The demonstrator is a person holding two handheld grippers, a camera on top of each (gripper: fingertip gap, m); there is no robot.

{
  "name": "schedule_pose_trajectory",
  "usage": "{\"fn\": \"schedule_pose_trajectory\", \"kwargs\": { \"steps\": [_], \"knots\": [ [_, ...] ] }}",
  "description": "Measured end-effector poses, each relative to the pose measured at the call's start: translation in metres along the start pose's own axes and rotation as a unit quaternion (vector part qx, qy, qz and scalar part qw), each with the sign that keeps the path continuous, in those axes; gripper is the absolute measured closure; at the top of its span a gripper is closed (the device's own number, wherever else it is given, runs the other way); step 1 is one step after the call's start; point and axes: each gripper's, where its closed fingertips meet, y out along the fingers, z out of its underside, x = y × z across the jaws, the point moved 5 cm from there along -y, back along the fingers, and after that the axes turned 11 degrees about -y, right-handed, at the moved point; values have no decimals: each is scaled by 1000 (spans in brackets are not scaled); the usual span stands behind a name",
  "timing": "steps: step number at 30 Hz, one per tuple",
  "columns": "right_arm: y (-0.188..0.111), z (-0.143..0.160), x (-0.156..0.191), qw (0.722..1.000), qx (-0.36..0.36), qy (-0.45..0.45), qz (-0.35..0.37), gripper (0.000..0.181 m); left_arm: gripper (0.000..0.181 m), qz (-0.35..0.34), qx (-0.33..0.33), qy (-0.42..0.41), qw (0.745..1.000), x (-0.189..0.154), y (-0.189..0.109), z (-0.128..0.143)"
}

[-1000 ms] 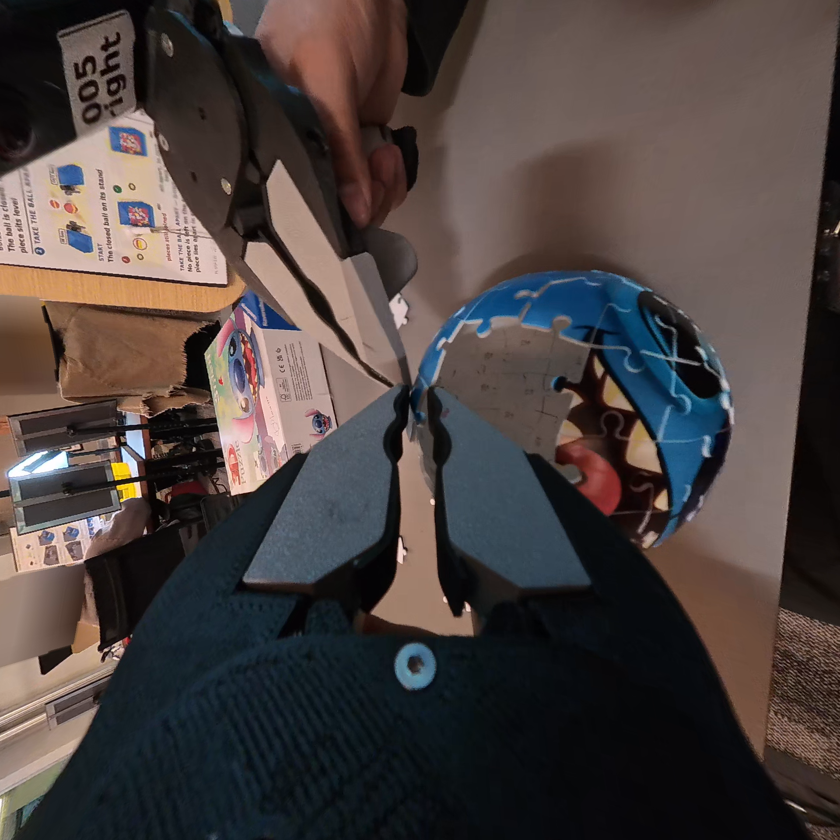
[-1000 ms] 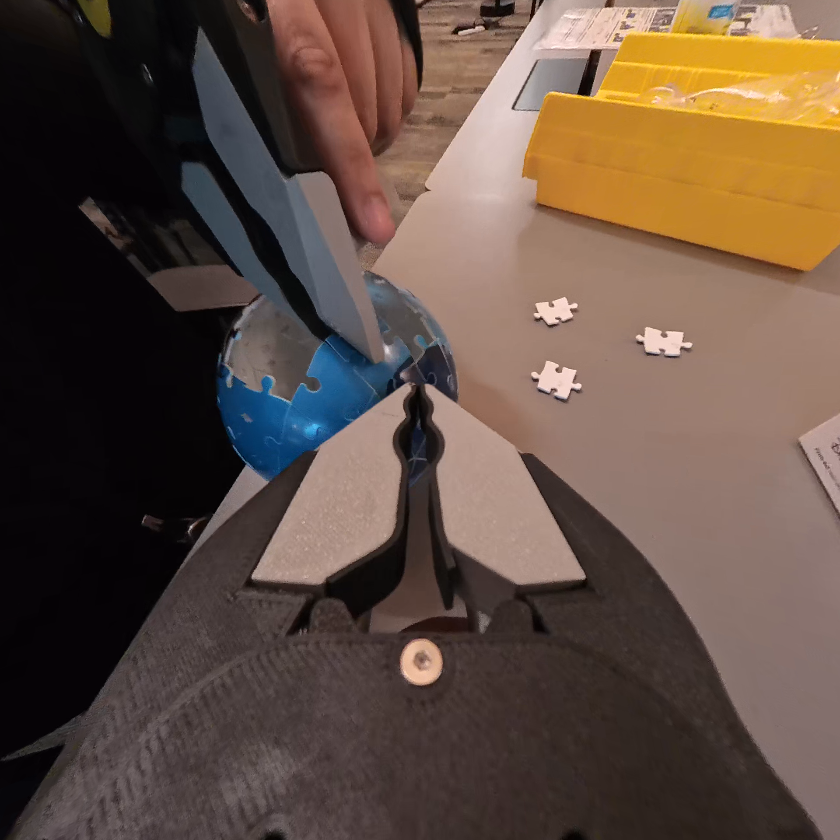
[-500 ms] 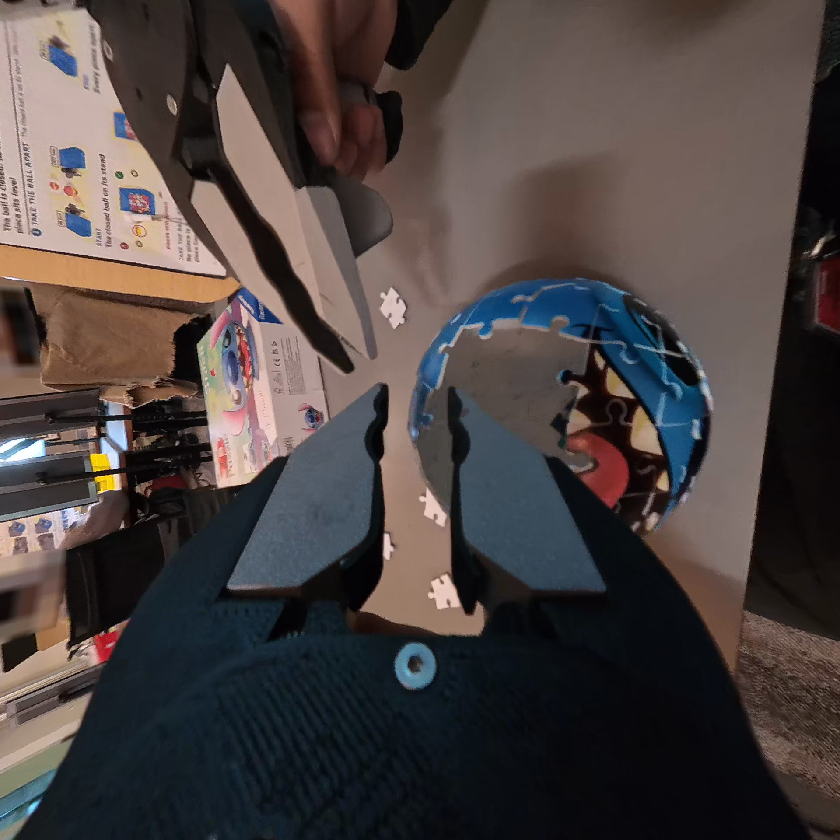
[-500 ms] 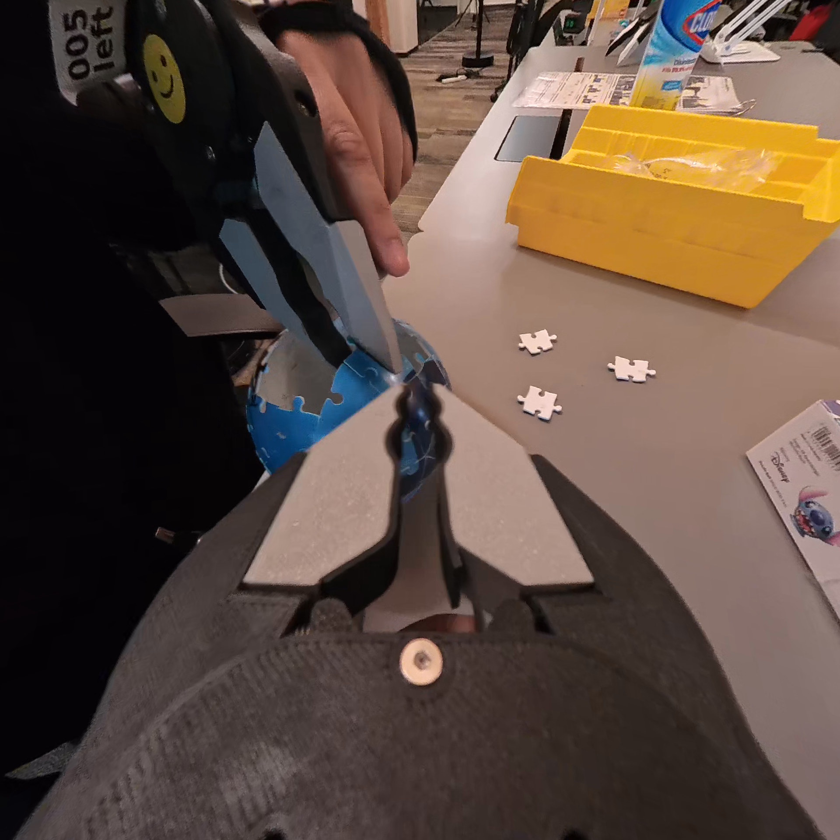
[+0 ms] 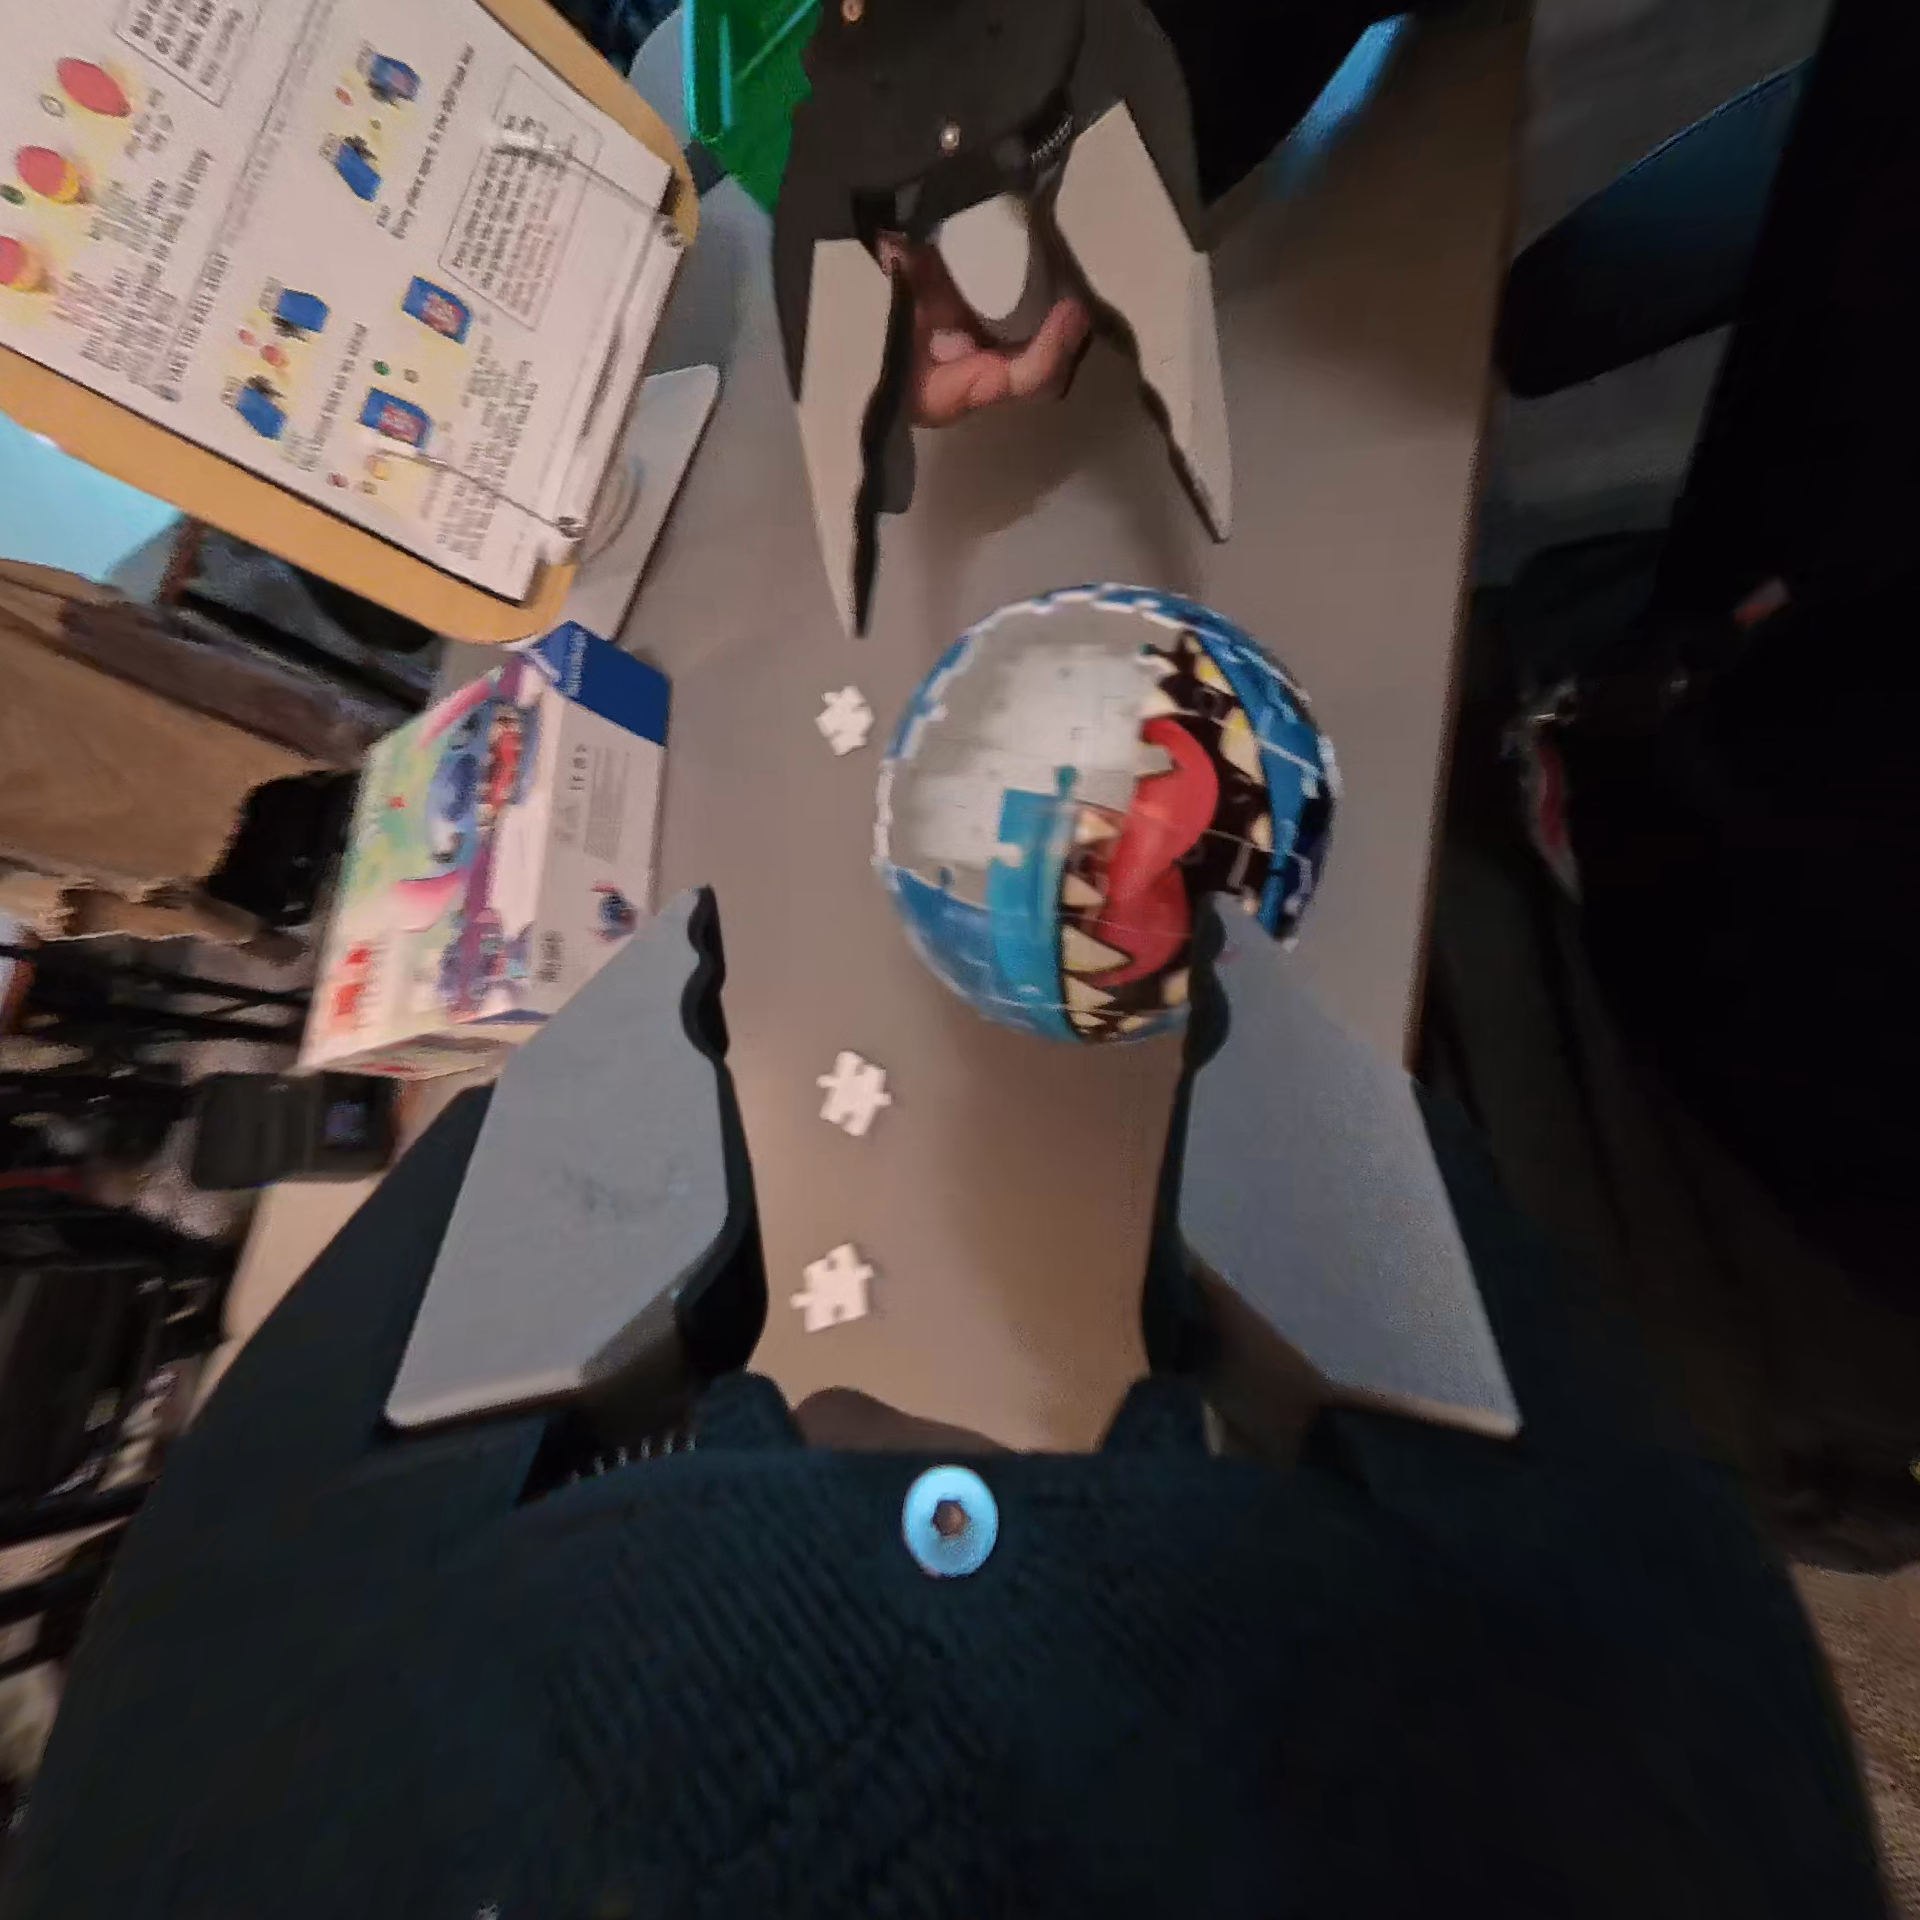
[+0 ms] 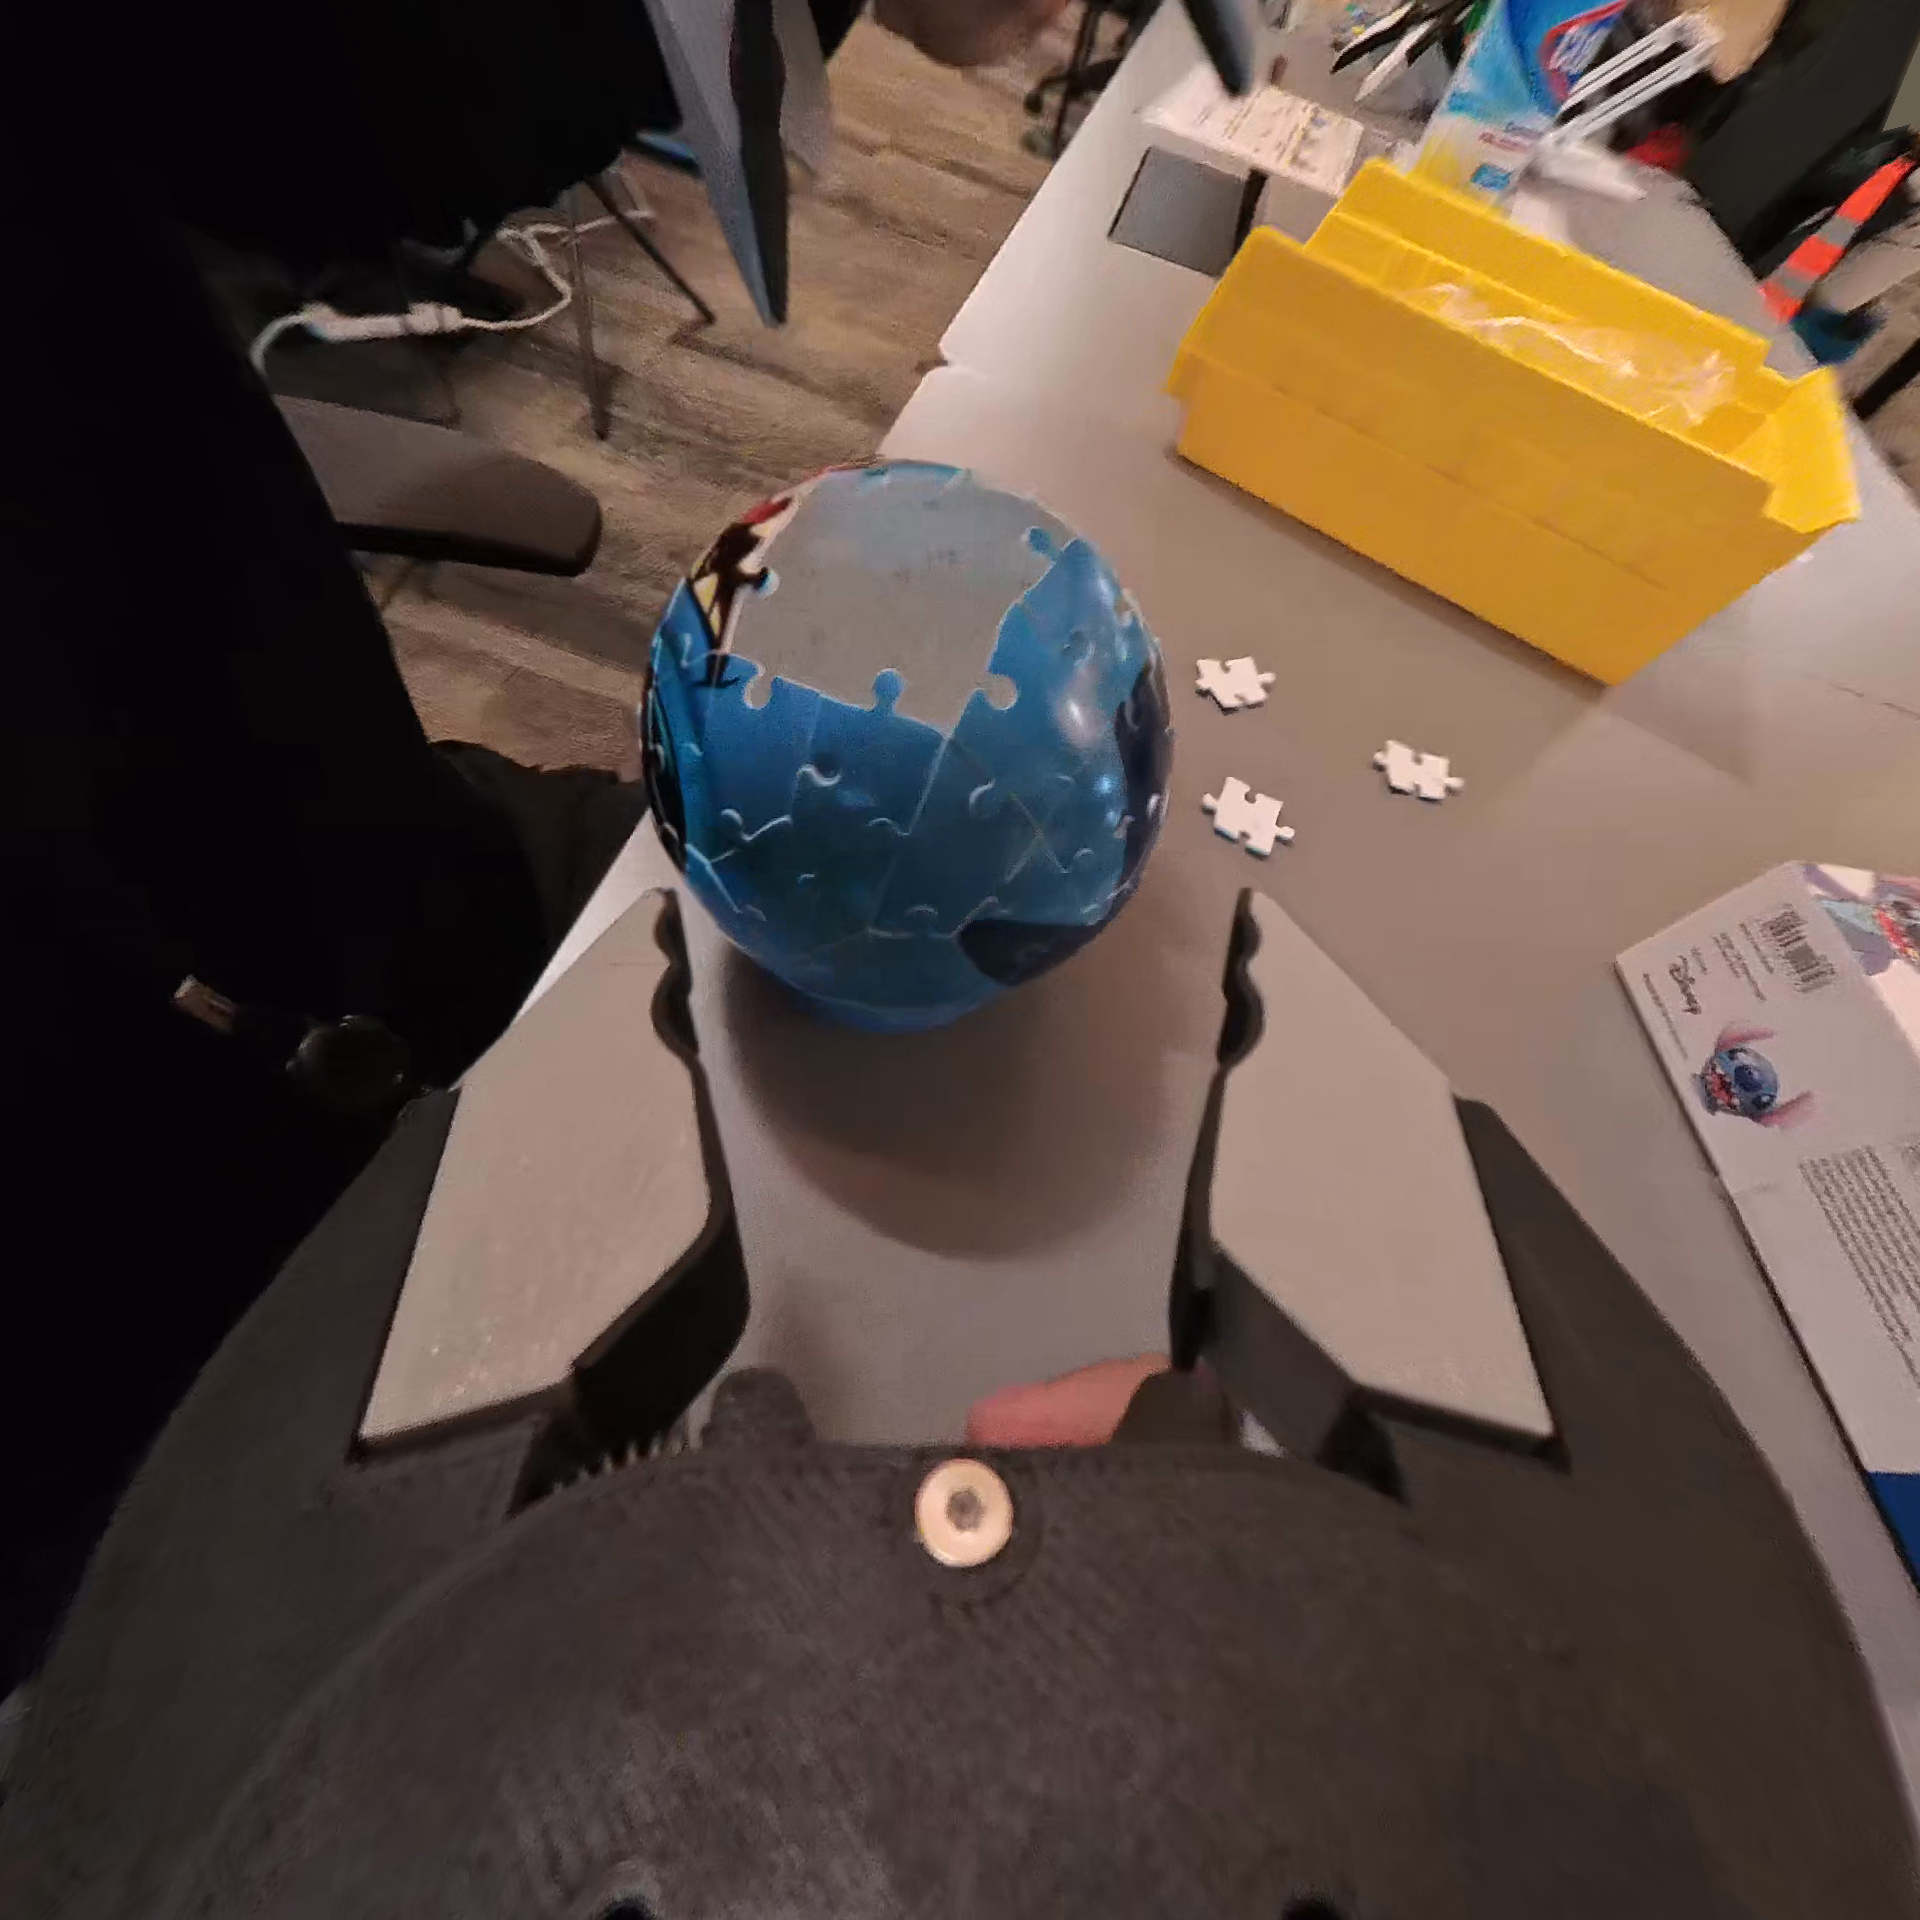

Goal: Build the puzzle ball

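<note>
The puzzle ball [image 5: 1101,821], blue with a toothy red mouth, sits on the grey table [image 5: 1340,436] near its edge. A wide gap in its shell shows the grey inside. It also shows in the right wrist view [image 6: 904,769], gap on top. My left gripper [image 5: 956,914] is open and empty, its right fingertip close by the ball. My right gripper [image 6: 951,904] is open and empty just short of the ball. It faces me in the left wrist view [image 5: 1039,577]. Three white loose pieces [image 5: 854,1091] [image 6: 1247,816] lie beside the ball.
The puzzle's box [image 5: 488,862] [image 6: 1787,1091] lies beside the pieces. A clipboard with an instruction sheet [image 5: 312,260] lies past it. A yellow bin [image 6: 1475,488] stands at the back of the table. The table edge and floor [image 6: 644,436] are just left of the ball. The tips of one gripper are about 12 cm away from the tips of the other.
Both grippers were shut at the rim of the ball's gap. Both have opened wide and drawn back from the ball.
</note>
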Motion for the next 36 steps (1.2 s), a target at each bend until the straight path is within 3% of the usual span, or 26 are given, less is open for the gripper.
{"fn": "schedule_pose_trajectory", "kwargs": {
  "steps": [3,6,10,17,24,29,36],
  "knots": [
    [9,-1,11,999,-28,-1,41,65,82,38,-7,-34,999,-11,16,25],
    [24,1,20,998,-11,-6,62,50,67,52,20,-58,997,-17,47,58],
    [39,5,27,992,15,-49,112,51,68,43,22,-48,998,-22,78,85],
    [55,14,31,980,53,-85,175,58,74,42,-30,-46,998,-26,89,81],
    [54,9,23,994,0,50,101,59,73,99,-68,-162,980,-24,79,74],
    [48,13,15,978,-55,197,37,63,77,96,-100,-197,971,-19,70,69],
    [45,15,16,981,-46,181,43,66,79,79,-107,-211,968,-21,71,75]
  ]
}}
